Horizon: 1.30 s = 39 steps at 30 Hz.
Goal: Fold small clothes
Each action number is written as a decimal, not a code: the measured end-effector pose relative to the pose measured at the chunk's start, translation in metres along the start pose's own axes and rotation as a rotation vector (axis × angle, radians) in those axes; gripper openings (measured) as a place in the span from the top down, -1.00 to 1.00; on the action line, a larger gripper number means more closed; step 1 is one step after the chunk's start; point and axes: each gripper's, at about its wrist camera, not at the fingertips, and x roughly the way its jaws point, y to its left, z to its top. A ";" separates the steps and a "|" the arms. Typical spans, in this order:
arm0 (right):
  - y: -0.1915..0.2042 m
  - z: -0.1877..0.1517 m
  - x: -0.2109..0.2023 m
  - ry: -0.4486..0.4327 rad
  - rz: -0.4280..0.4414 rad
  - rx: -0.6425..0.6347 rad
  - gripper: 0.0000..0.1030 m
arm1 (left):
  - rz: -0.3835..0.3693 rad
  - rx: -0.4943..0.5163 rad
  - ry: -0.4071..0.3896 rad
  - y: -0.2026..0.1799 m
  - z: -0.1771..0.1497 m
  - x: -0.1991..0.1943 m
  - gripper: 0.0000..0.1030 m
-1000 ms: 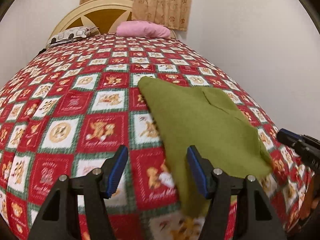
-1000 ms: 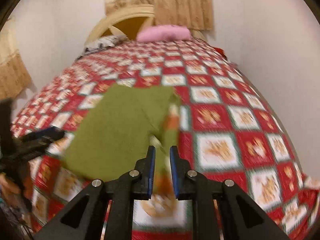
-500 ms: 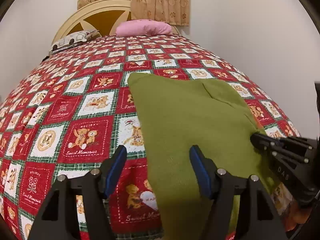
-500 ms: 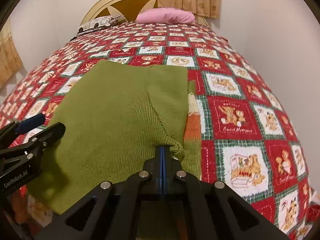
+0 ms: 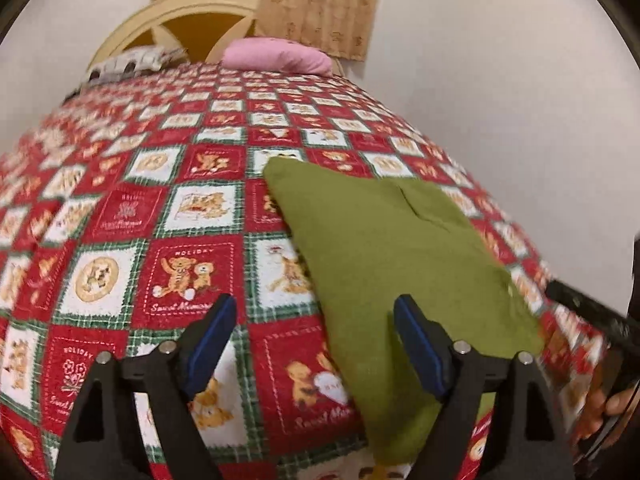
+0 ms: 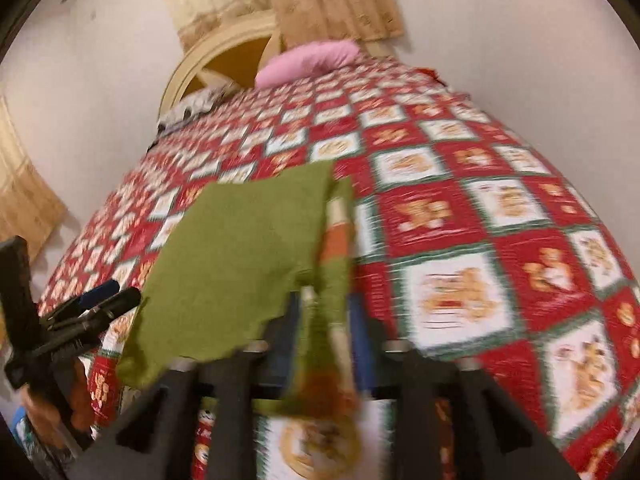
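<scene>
With the left gripper (image 5: 314, 336) and right gripper (image 6: 326, 336) both opening their fingers empty, draw back low so the green garment (image 5: 400, 248), lower right of frame, lies flat on the bed (image 5: 180, 208).

A quilt (image 5: 192, 216) of red and white squares with teddy bears and green plaid borders covered the bed. At its far end lay a pink pillow (image 5: 278, 56), and to the left of it a white patterned pillow (image 5: 136, 60). Behind them rose a cream arched headboard (image 5: 176, 12) with brown panels. A beige patterned curtain (image 5: 316, 4) hung on the white wall (image 5: 500, 80). In the right wrist view a second curtain (image 6: 24, 196) showed at the left edge.
</scene>
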 end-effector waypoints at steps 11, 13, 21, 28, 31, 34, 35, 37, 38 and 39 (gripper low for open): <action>-0.009 0.056 0.064 0.079 0.113 0.043 -0.21 | -0.199 -0.219 0.110 0.014 0.047 0.070 -0.63; -0.006 0.063 0.087 0.129 0.127 0.014 -0.25 | -0.242 -0.286 0.175 0.018 0.044 0.093 -0.60; -0.020 0.060 0.146 0.222 0.222 0.008 -0.48 | -0.288 -0.202 0.129 0.008 0.026 0.110 -0.67; -0.001 0.061 0.160 0.244 0.255 -0.103 -0.91 | -0.286 -0.167 0.094 0.006 0.027 0.111 -0.70; 0.016 0.060 0.162 0.239 0.215 -0.188 -0.71 | -0.279 -0.174 0.083 0.009 0.026 0.111 -0.54; 0.010 0.058 0.159 0.226 0.267 -0.131 -0.08 | -0.300 -0.179 0.080 0.010 0.026 0.113 -0.10; 0.007 0.058 0.158 0.221 0.275 -0.098 0.00 | -0.297 -0.173 0.077 0.008 0.026 0.113 -0.05; 0.009 0.055 0.154 0.206 0.261 -0.076 0.16 | -0.275 -0.151 0.064 0.004 0.025 0.110 0.01; 0.014 0.055 0.151 0.193 0.237 -0.083 0.19 | -0.258 -0.136 0.057 0.002 0.025 0.108 0.05; 0.020 0.054 0.147 0.179 0.208 -0.098 0.25 | -0.242 -0.122 0.050 -0.001 0.026 0.106 0.09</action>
